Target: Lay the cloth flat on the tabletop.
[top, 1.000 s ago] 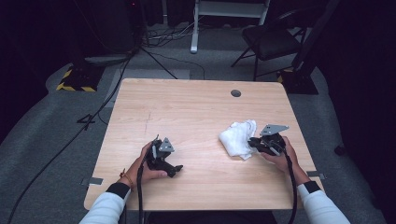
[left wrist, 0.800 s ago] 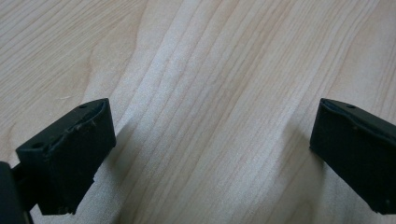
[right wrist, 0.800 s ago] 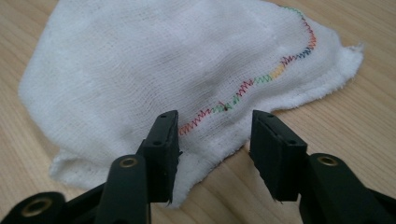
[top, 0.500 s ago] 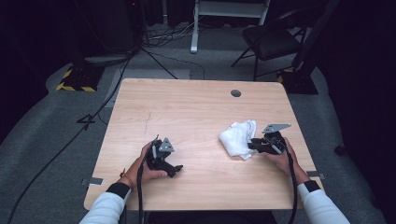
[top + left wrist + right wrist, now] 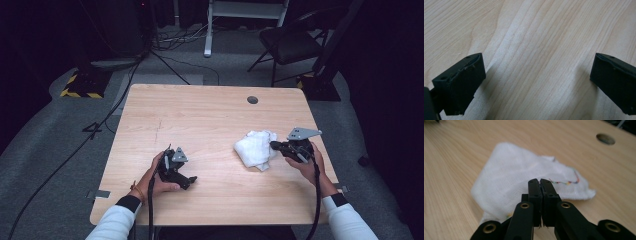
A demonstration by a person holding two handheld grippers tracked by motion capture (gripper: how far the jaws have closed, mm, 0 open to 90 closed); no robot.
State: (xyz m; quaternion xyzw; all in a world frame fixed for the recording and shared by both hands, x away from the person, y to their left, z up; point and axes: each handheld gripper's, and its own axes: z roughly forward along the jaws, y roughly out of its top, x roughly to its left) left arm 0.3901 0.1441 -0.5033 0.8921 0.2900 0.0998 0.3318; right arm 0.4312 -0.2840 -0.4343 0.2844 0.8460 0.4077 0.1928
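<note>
Since a second ago the right gripper (image 5: 274,145) has lifted a little at the near right edge of the white cloth (image 5: 256,148), and its jaws have just been closing; in the right gripper view they now meet with a thin fold of the cloth (image 5: 524,172) pinched between them. The left gripper (image 5: 186,179) has not moved: it rests on the table (image 5: 210,110) near the front left, its jaws standing wide apart over bare wood.

The cloth lies crumpled on the right half of the table, stretching away from the right gripper toward the middle, its long side running roughly from the front edge toward the back. A coloured stitched hem shows along its far right edge. The right hand is plainly the nearer one; the left is well apart, across open wood.

Nothing stands in the way. A round cable hole (image 5: 252,100) sits farther back, clear of the cloth. Likely next comes a lift or drag of the pinched edge.
</note>
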